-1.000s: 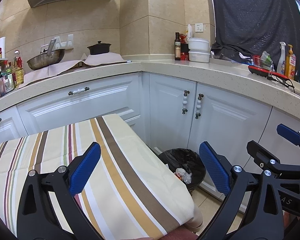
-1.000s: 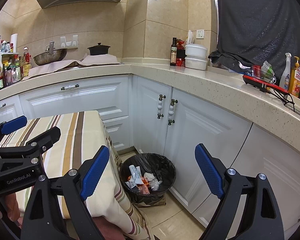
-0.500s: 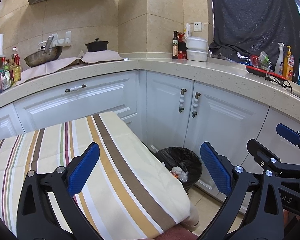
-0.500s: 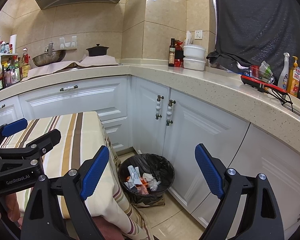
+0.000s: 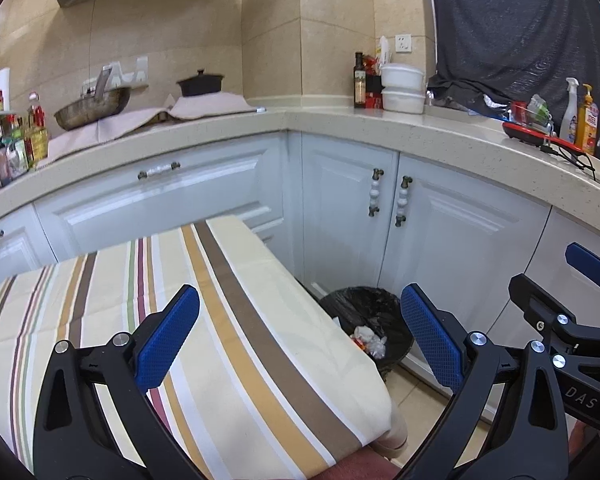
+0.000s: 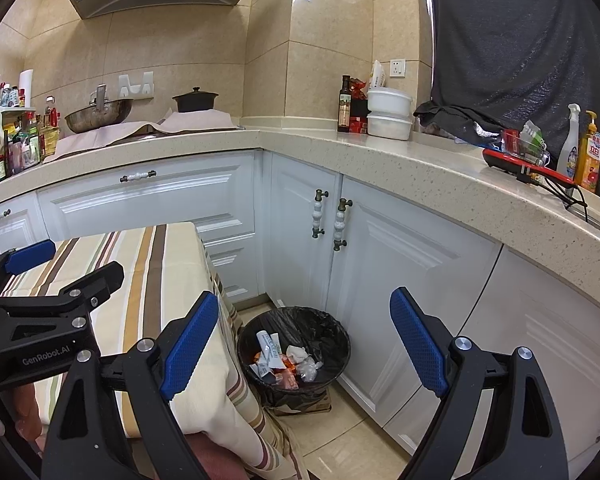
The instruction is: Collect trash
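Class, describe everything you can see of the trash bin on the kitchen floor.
The trash bin is small and round, lined with a crinkled black plastic bag folded over its rim. It stands upright on the tiled floor in the corner below the white cabinet doors, beside the hanging striped tablecloth. Inside lie white and orange wrappers and crumpled paper. Something flat and brown, seemingly cardboard, shows under it.

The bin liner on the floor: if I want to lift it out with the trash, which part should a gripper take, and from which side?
Probably take the liner where it folds over the bin's rim, on the side toward the room, coming from above. The cabinet doors stand close behind the bin and the tablecloth hangs beside it. The trash lies low, so the rim film is free.
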`<state>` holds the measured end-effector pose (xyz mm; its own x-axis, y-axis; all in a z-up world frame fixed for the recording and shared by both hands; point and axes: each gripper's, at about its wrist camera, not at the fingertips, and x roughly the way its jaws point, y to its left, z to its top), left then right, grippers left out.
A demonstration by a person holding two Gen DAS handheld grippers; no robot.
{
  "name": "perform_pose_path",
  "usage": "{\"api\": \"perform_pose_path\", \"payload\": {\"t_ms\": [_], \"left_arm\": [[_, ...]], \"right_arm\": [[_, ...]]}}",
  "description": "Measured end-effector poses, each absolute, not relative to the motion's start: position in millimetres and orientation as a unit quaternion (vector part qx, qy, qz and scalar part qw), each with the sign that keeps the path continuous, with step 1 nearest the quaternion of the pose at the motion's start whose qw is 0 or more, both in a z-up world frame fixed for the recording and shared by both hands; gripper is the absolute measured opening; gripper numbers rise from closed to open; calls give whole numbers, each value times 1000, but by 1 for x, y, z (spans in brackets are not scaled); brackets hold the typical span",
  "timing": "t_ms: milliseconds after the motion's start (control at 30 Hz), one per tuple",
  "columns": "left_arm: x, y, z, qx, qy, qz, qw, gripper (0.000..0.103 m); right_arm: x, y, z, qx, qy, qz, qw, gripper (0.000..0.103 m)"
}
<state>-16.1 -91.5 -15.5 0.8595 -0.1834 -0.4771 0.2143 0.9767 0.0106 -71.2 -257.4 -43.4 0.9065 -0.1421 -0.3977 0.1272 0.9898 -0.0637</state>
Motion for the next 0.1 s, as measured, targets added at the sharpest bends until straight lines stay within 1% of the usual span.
{"api": "perform_pose_path", "payload": {"t_ms": [100], "left_arm": [[-10,-86,-19,24,258,-99,961,98]], "right_arm": [[-66,-256,-45,-17,211,-66,975,85]]}}
